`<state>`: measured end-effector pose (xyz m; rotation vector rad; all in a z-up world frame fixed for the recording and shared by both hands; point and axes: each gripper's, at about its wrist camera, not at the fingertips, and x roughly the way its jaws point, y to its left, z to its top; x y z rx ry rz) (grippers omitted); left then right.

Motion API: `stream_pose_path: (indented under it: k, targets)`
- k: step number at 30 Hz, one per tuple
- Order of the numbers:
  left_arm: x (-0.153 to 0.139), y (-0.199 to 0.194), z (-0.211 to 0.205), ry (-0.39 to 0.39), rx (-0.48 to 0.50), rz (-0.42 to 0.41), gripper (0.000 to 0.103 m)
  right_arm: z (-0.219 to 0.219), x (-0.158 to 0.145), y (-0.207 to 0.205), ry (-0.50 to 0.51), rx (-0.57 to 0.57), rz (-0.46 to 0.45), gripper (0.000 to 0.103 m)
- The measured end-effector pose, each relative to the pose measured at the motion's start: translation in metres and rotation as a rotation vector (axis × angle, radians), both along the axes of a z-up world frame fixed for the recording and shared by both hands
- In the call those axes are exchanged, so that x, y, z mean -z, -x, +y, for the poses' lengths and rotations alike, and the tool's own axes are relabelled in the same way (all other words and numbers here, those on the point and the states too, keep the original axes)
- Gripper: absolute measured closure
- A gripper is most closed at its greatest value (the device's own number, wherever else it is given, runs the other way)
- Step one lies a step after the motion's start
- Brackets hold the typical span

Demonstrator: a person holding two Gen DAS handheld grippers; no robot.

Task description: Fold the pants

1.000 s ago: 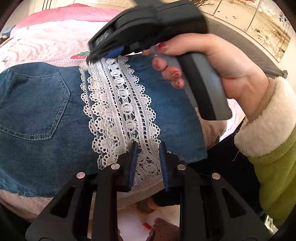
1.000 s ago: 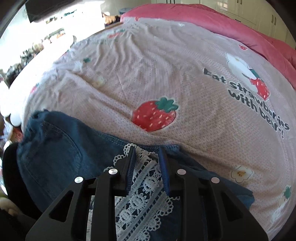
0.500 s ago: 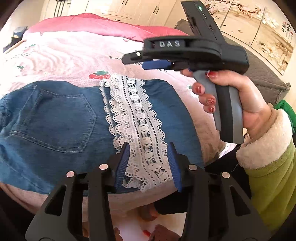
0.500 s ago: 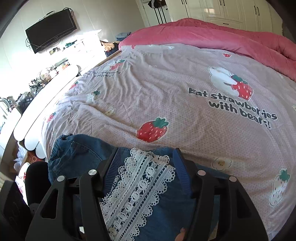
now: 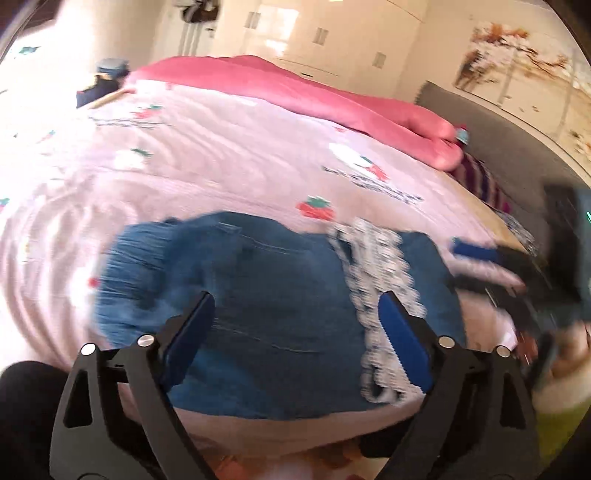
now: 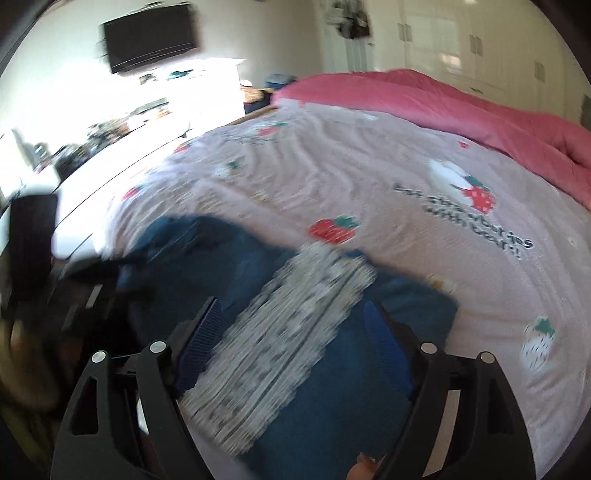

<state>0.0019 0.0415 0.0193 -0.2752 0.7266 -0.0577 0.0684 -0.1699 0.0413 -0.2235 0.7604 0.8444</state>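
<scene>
Blue denim pants (image 5: 266,295) with a white lace band (image 5: 380,273) lie folded near the front edge of the bed. My left gripper (image 5: 295,306) hangs above them, its jaws opening wide and nothing pinched between them. In the right wrist view the same pants (image 6: 332,387) and lace band (image 6: 295,332) fill the lower middle. My right gripper (image 6: 295,325) is lifted off the cloth, jaws opening, with no fabric between the pads. The right gripper also shows as a dark blur (image 5: 517,266) at the right edge of the left wrist view. Both views are motion-blurred.
The pink strawberry-print bedspread (image 6: 369,166) stretches behind the pants. A rolled pink quilt (image 5: 295,88) lies along the far side. A wall TV (image 6: 147,37) and a cluttered white counter (image 6: 110,122) stand at the left; wardrobes (image 5: 314,33) line the back wall.
Both grippers let go of the lace-trimmed hem, opened wide and pulled back and up from the pants. The pants stay folded on the bed.
</scene>
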Motion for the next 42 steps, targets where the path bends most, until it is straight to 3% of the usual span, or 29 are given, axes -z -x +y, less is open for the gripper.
stream_pose_path:
  k: [3, 8, 10, 14, 16, 17, 18, 20, 25, 27, 31, 35, 38, 42]
  targets:
    - [-0.004, 0.000, 0.010, 0.002, -0.043, 0.006, 0.010, 0.006, 0.007, 0.033, 0.031, -0.056, -0.045, 0.022]
    - [-0.009, 0.009, 0.031, 0.011, -0.098, -0.003, 0.010, 0.031, 0.021, 0.079, 0.156, -0.166, -0.144, 0.022]
    - [-0.009, 0.015, 0.034, 0.007, -0.103, -0.006, 0.010, 0.038, 0.030, 0.089, 0.218, -0.198, -0.165, 0.029]
    - [-0.007, 0.020, 0.035, 0.013, -0.096, -0.004, 0.010, 0.046, 0.049, 0.097, 0.331, -0.204, -0.210, 0.054]
    - [-0.006, 0.020, 0.033, 0.018, -0.083, -0.002, 0.010, 0.050, 0.058, 0.092, 0.376, -0.190, -0.212, 0.071]
    - [-0.005, 0.020, 0.032, 0.020, -0.079, -0.001, 0.010, 0.051, 0.063, 0.090, 0.390, -0.197, -0.192, 0.093]
    - [-0.005, 0.019, 0.031, 0.022, -0.075, 0.001, 0.010, 0.052, 0.067, 0.091, 0.404, -0.204, -0.176, 0.095]
    - [-0.004, 0.020, 0.031, 0.025, -0.071, -0.001, 0.010, 0.049, 0.071, 0.092, 0.435, -0.213, -0.166, 0.095]
    - [-0.001, 0.018, 0.038, 0.049, -0.110, 0.006, 0.010, 0.044, 0.074, 0.087, 0.388, -0.191, -0.092, 0.095]
    - [0.003, 0.016, 0.041, 0.062, -0.116, 0.017, 0.010, 0.045, 0.076, 0.085, 0.363, -0.195, -0.058, 0.087]
    - [0.004, 0.016, 0.044, 0.072, -0.121, 0.022, 0.010, 0.037, 0.066, 0.080, 0.284, -0.180, -0.010, 0.084]
    - [-0.002, 0.020, 0.043, 0.060, -0.121, 0.003, 0.010, 0.027, 0.042, 0.074, 0.120, -0.153, 0.015, 0.061]
    - [-0.008, 0.024, 0.043, 0.036, -0.118, -0.010, 0.010, 0.020, 0.030, 0.067, 0.000, -0.130, 0.040, 0.056]
    - [-0.016, 0.031, 0.044, 0.002, -0.131, -0.030, 0.010, 0.010, 0.017, 0.050, -0.104, -0.062, 0.091, 0.038]
